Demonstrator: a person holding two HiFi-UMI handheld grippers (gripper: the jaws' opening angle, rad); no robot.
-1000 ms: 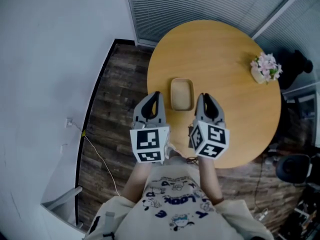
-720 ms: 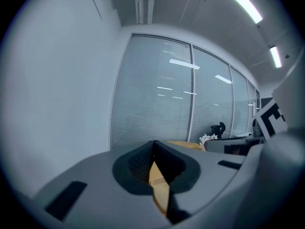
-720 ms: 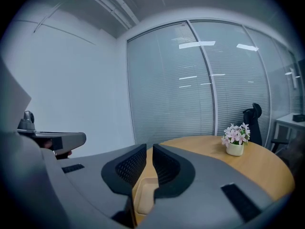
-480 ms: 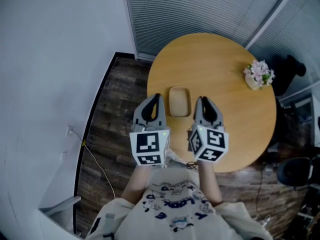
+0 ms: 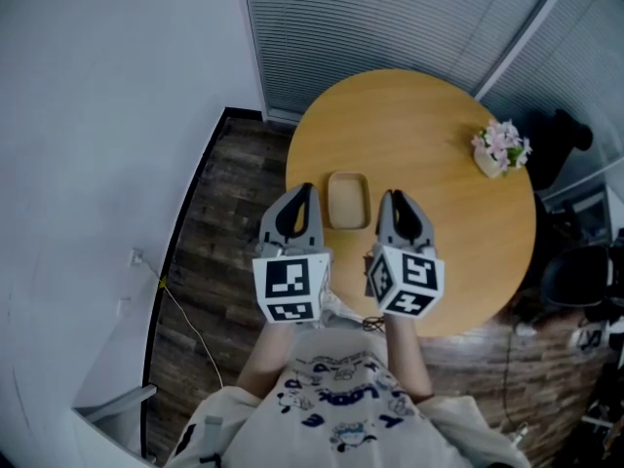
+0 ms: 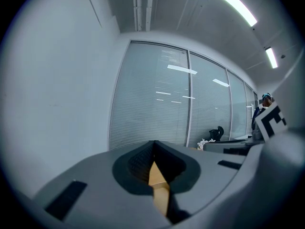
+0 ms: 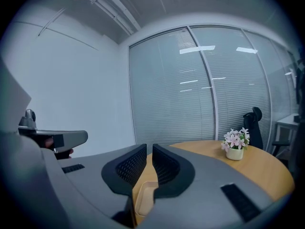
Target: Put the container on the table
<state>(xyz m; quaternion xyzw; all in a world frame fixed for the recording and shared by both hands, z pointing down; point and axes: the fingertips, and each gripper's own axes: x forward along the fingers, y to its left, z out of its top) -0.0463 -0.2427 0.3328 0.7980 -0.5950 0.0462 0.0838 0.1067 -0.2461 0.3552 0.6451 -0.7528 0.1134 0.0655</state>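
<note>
A room with a pale wall, grey slatted blinds (image 5: 390, 18) and a dark plank floor (image 5: 210, 252) holds a round, light wooden tabletop (image 5: 429, 125). The shallow tan rectangular container (image 5: 348, 200) rests on it close to the near edge, open side up. A small pot of pink and white flowers (image 5: 499, 149) stands well apart, toward the right rim. The left gripper (image 5: 304, 191) and right gripper (image 5: 388, 198) flank the container's near end. In the left gripper view the jaws are pressed together with nothing between them. In the right gripper view the jaws are drawn almost together, a thin slit left, empty, the container (image 7: 145, 197) lying below them.
</note>
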